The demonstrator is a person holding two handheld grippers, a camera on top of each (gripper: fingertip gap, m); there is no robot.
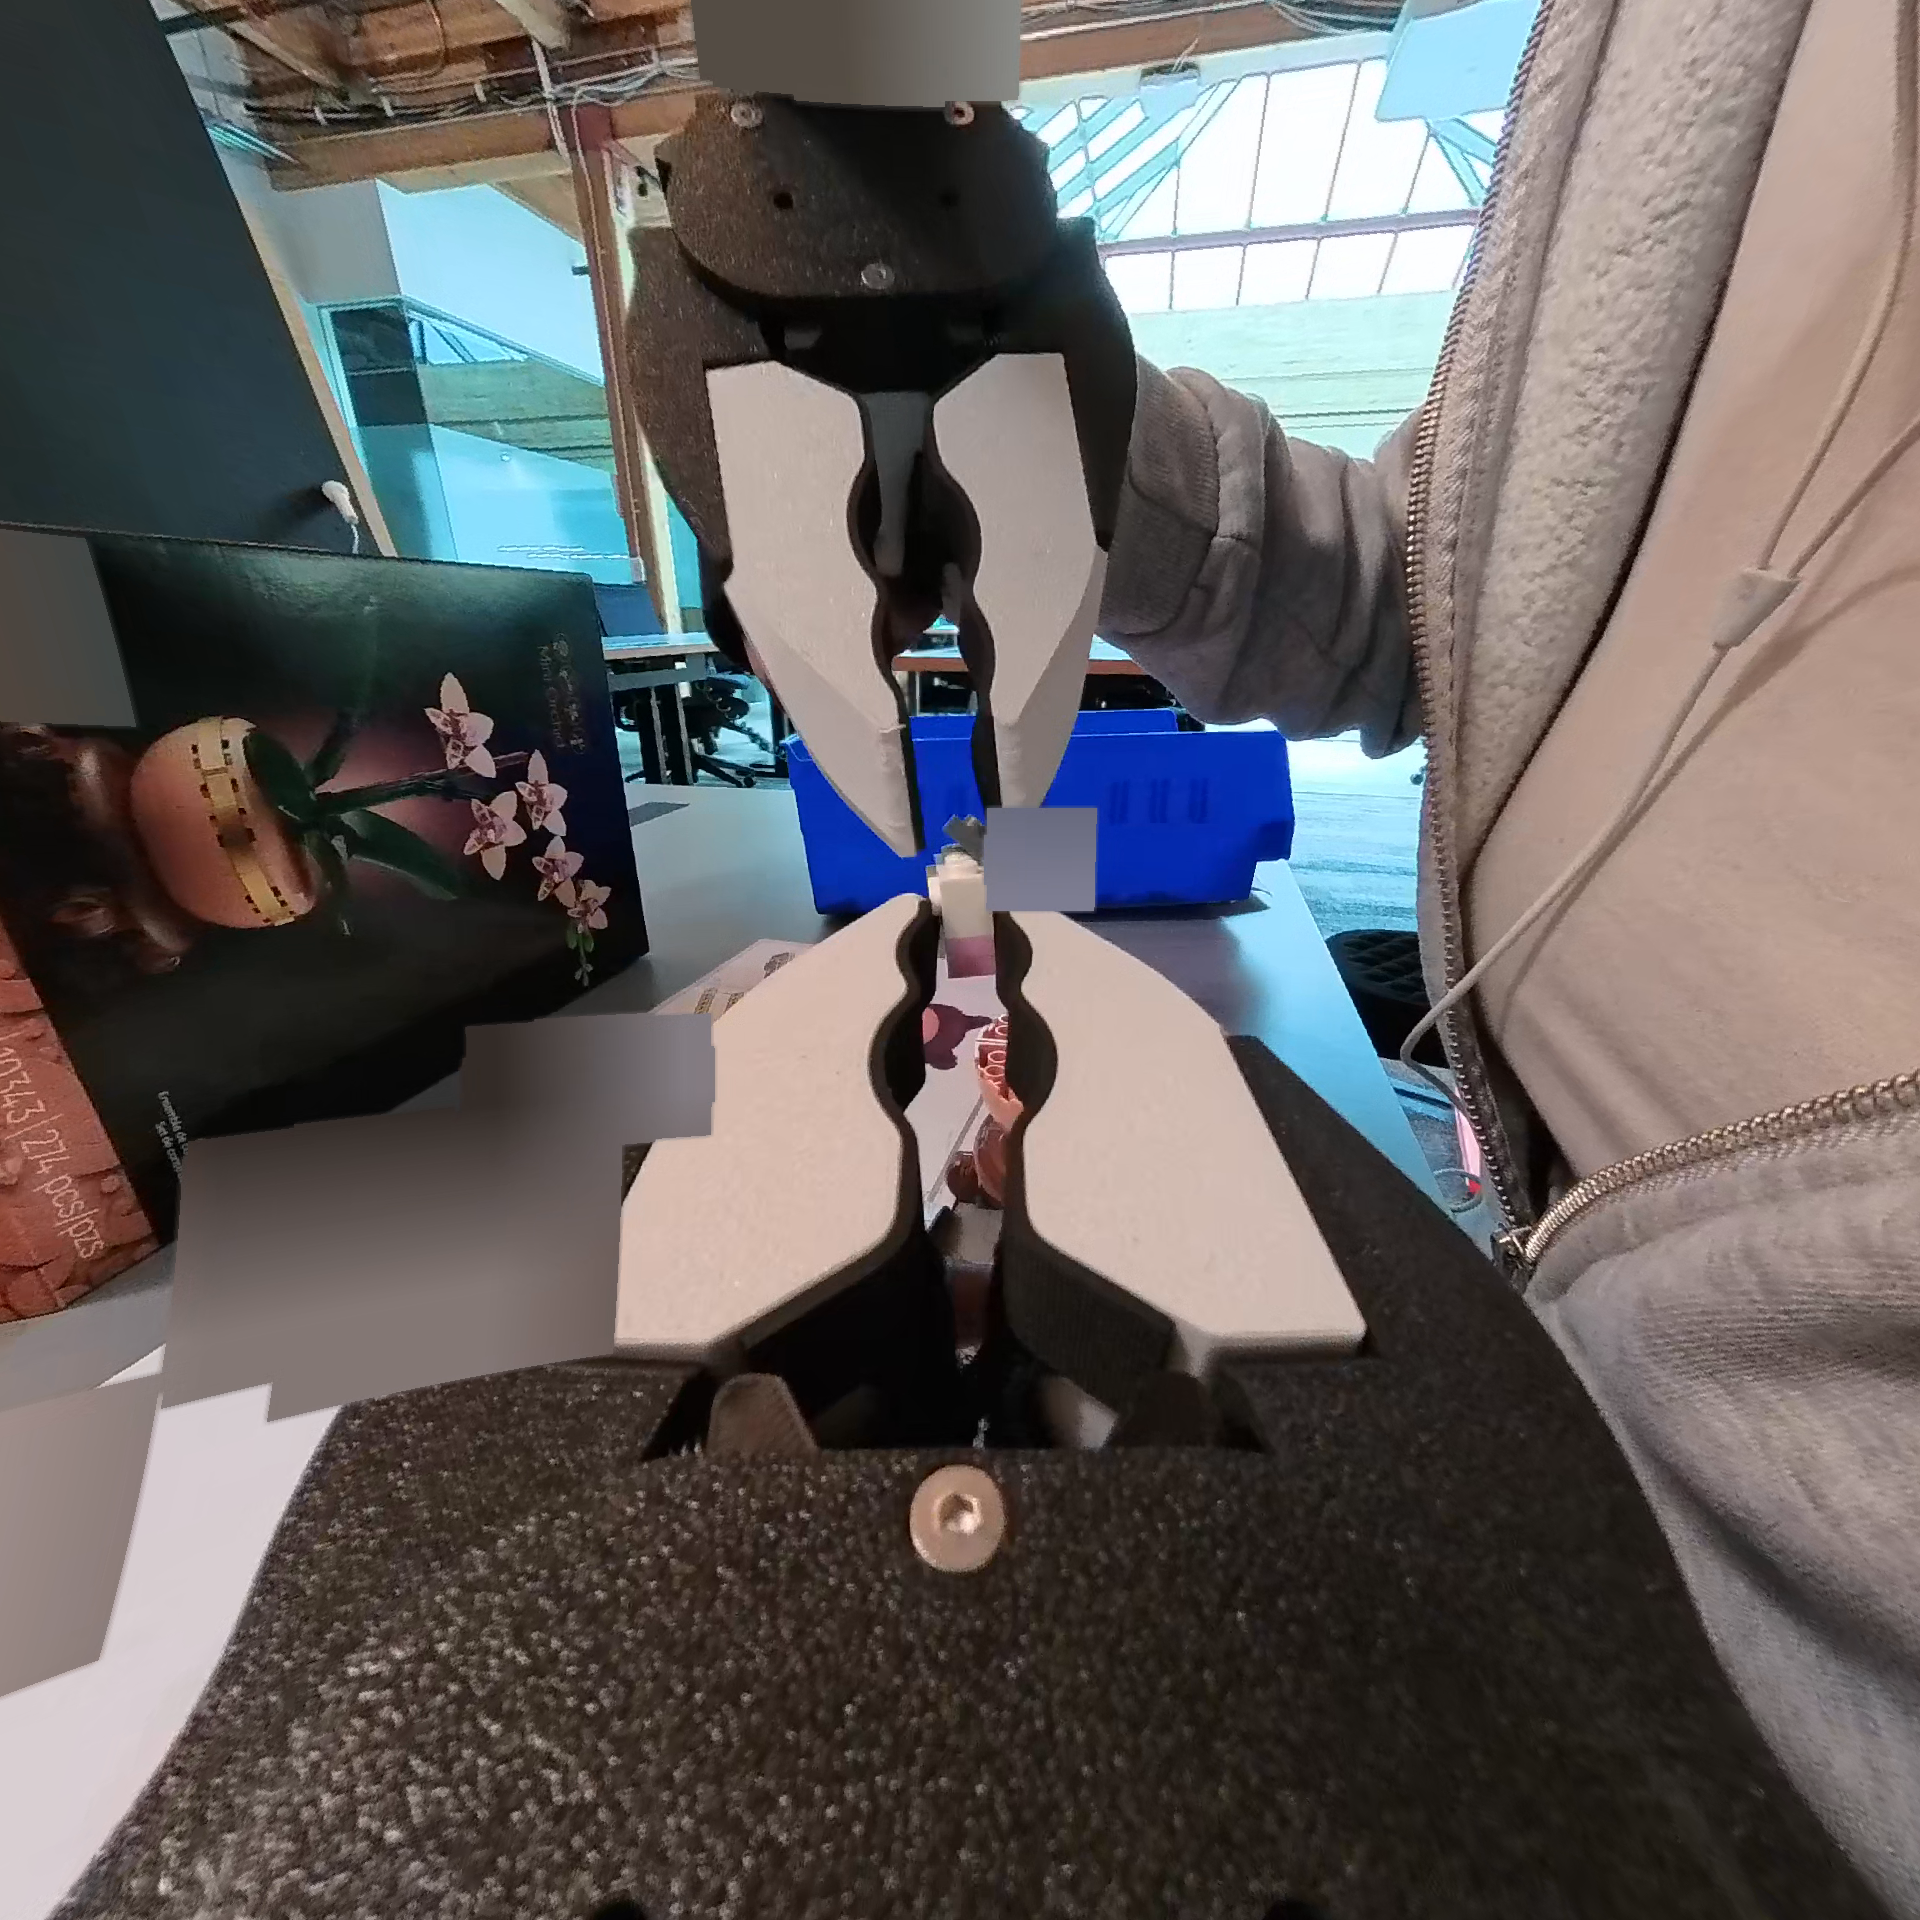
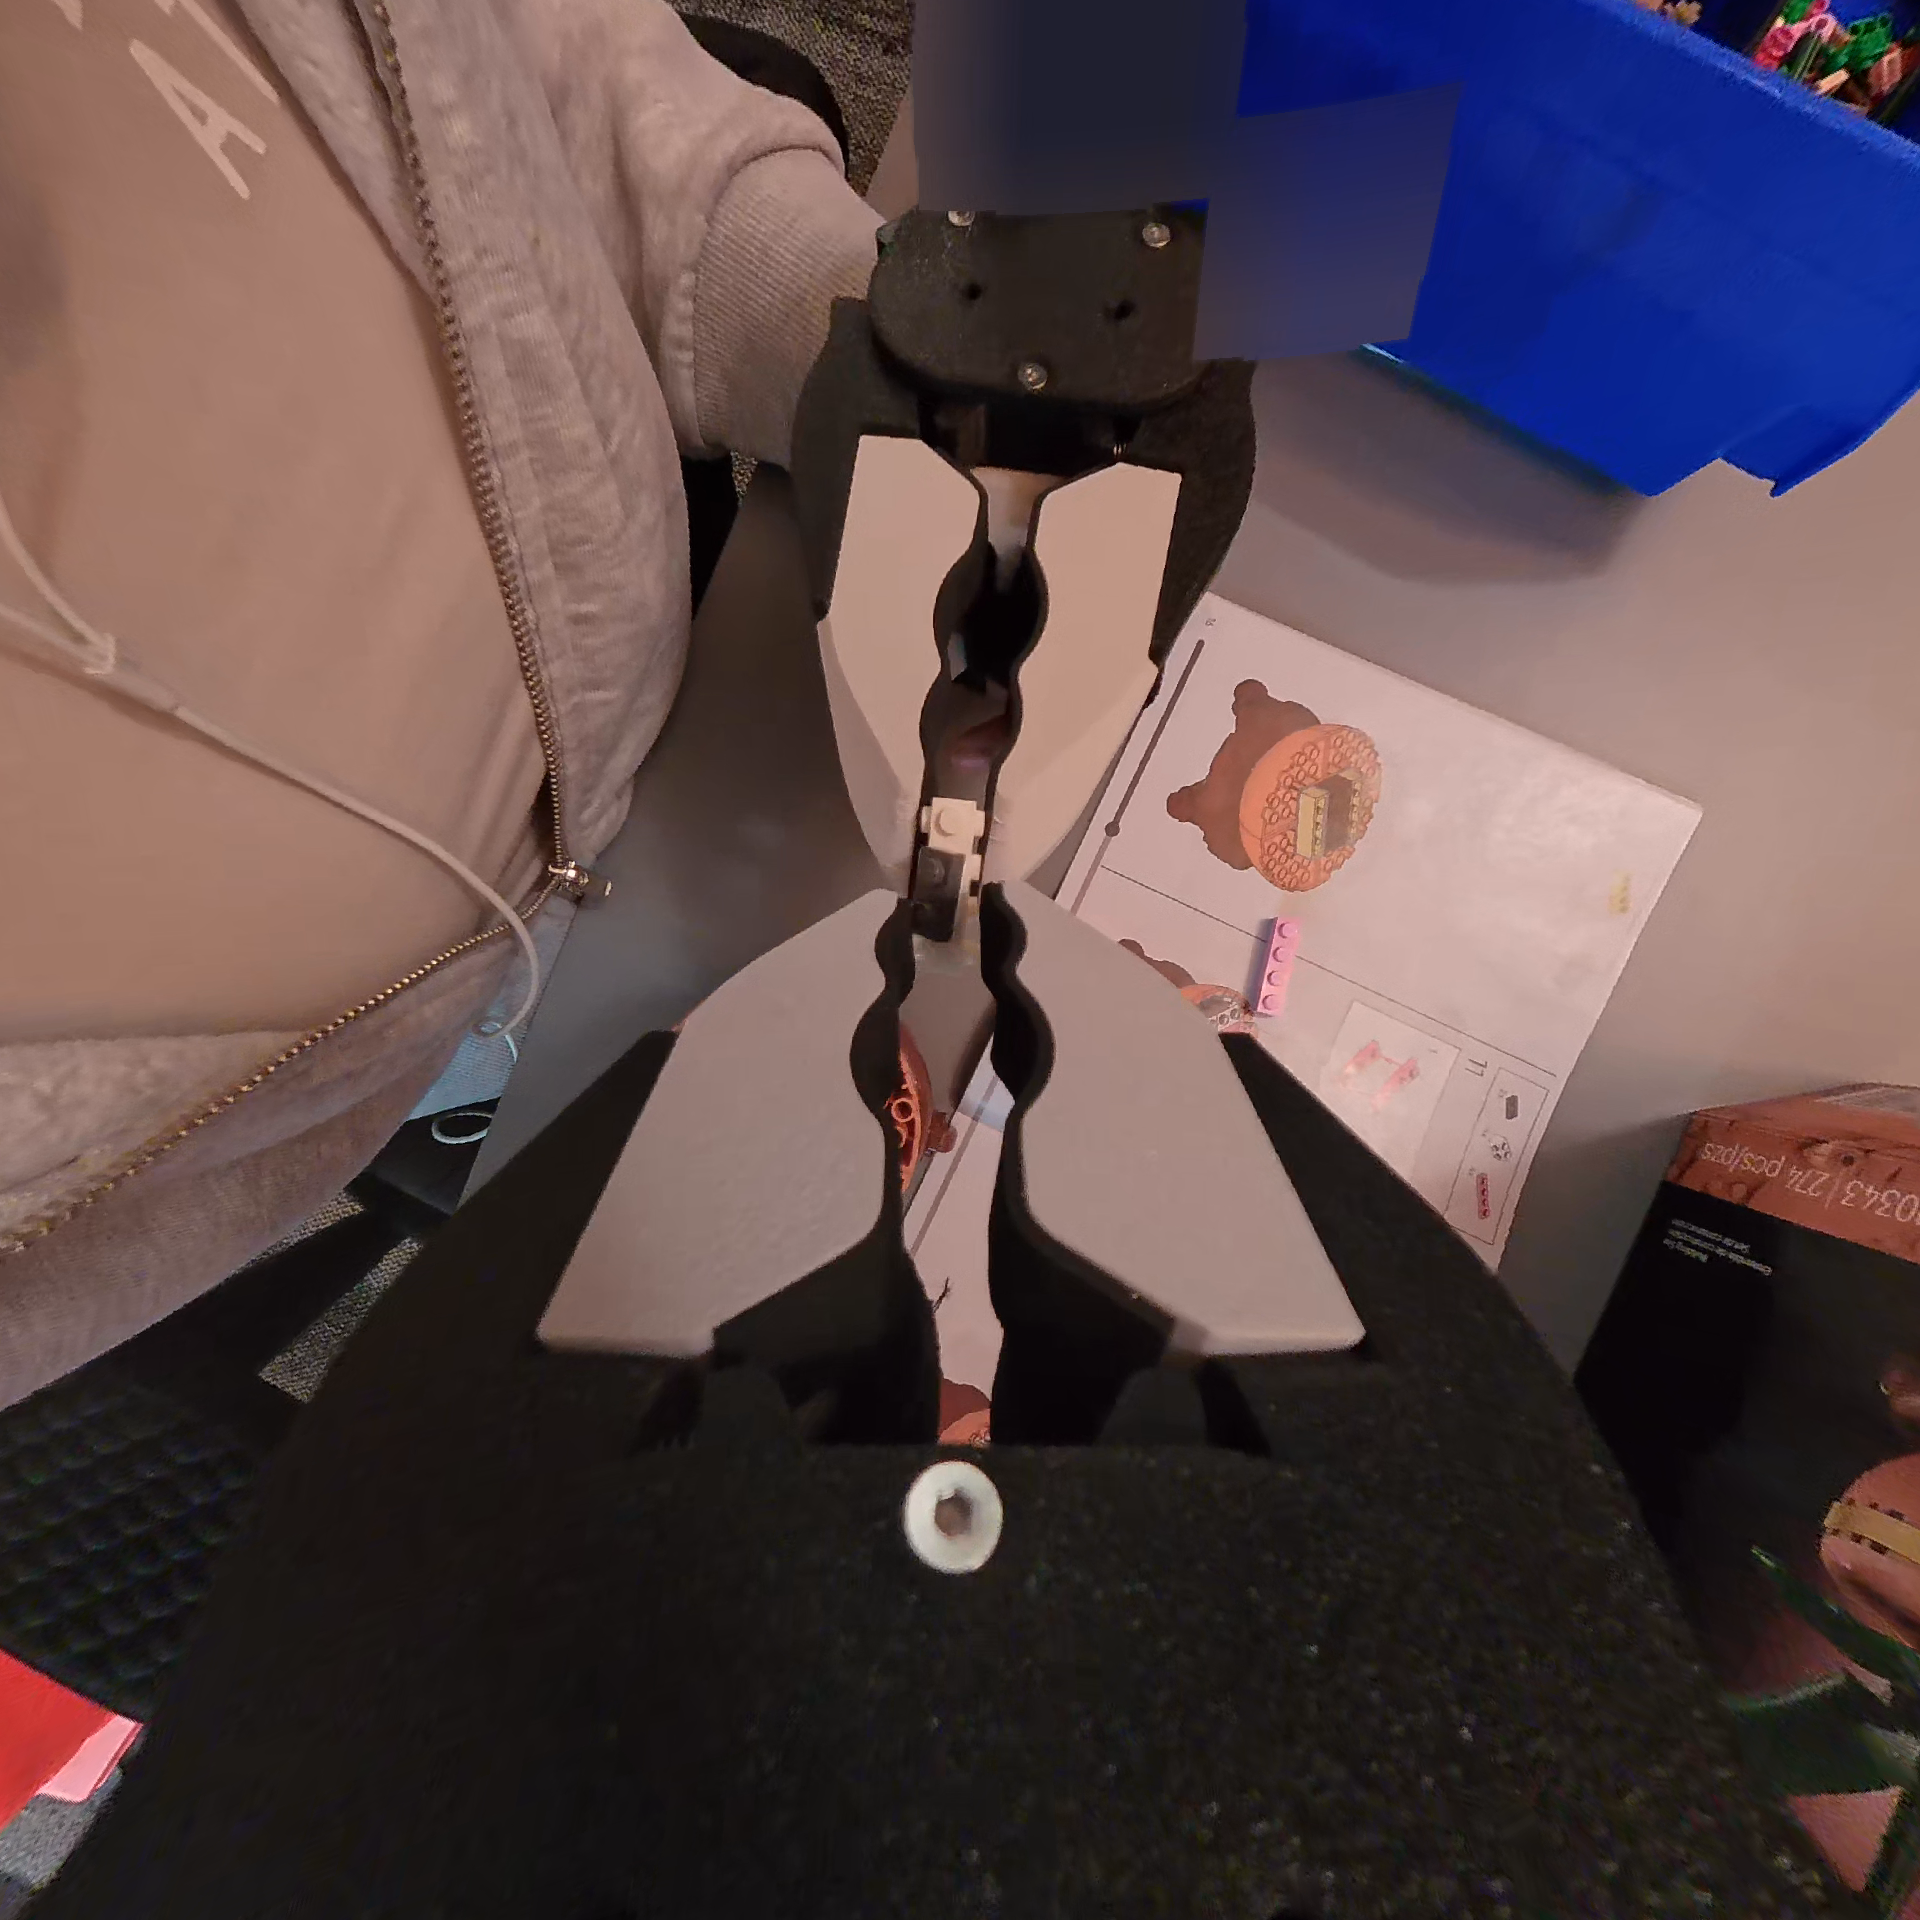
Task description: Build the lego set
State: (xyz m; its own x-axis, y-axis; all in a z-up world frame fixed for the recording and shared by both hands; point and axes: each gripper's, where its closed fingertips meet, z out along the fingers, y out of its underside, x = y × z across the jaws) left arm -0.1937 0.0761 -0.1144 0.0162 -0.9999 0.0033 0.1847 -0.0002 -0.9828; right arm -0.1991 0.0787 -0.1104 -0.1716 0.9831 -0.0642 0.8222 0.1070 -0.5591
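My left gripper (image 1: 958, 920) and my right gripper (image 1: 956, 831) meet tip to tip above the table. The left is shut on a small white brick (image 1: 958, 899). The right, coming in from above in the left wrist view, is shut on a small dark grey piece (image 1: 966, 829). In the right wrist view my right gripper (image 2: 948, 914) holds the dark grey piece (image 2: 935, 883) pressed against the white brick (image 2: 954, 823), which the left gripper (image 2: 951, 821) holds from the far side. Part of a brown and orange model (image 2: 914, 1112) shows below, between the fingers.
An open instruction booklet (image 2: 1455, 935) lies on the grey table, with a pink plate (image 2: 1280, 966) on it. A blue bin (image 1: 1174, 831) stands behind, holding loose pieces. The dark set box (image 1: 343, 790) stands at the left. A person's grey hoodie (image 1: 1662, 831) is close by. The grippers are tip to tip, or close to it.
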